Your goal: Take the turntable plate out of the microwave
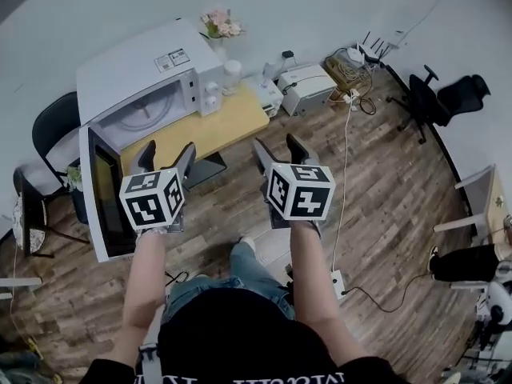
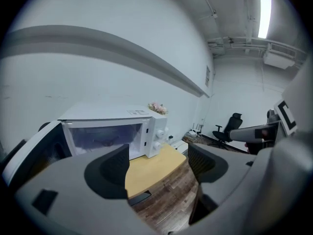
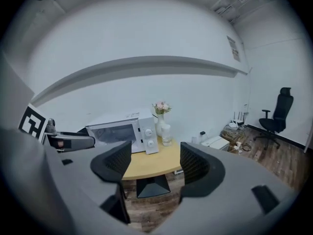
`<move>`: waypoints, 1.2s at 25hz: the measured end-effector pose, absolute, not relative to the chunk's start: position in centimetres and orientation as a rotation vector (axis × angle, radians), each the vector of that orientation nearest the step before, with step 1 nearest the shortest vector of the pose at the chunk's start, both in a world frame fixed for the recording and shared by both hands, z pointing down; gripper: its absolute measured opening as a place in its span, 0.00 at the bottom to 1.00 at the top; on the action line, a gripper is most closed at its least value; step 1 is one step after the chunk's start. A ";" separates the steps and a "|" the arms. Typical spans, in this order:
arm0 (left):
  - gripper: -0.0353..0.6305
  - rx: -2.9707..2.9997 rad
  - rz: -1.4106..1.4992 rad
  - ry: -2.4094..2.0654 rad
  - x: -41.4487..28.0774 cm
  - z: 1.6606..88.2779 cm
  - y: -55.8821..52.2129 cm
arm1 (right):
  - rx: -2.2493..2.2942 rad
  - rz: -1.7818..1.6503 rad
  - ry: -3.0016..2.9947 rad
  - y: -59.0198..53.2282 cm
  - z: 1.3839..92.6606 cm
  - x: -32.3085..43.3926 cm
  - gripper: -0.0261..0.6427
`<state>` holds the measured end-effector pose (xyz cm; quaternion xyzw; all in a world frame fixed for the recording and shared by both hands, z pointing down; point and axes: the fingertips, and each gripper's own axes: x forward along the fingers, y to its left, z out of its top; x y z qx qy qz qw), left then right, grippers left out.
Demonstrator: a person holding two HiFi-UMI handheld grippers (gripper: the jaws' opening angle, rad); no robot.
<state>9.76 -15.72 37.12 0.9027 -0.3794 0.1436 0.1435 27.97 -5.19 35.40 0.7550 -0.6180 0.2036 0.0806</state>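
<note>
The left tongs and the right tongs are held side by side above the wooden floor, in front of the worktop. Both are seen with their jaws apart, and nothing is held between them. The white microwave is set on the worktop with its door swung wide open. The turntable plate is seen lying inside the cavity, apart from both tongs. A vase of flowers is placed just beside the microwave.
</note>
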 end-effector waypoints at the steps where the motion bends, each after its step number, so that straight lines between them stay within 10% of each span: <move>1: 0.62 2.576 0.406 -1.140 9.5 37.2 -16.4 | 2.223 0.607 -1.881 -6.4 35.4 28.2 0.52; 30: 0.61 2.127 0.045 -1.478 4.2 43.4 -25.5 | 1.611 0.768 -2.317 -23.4 43.4 21.6 0.48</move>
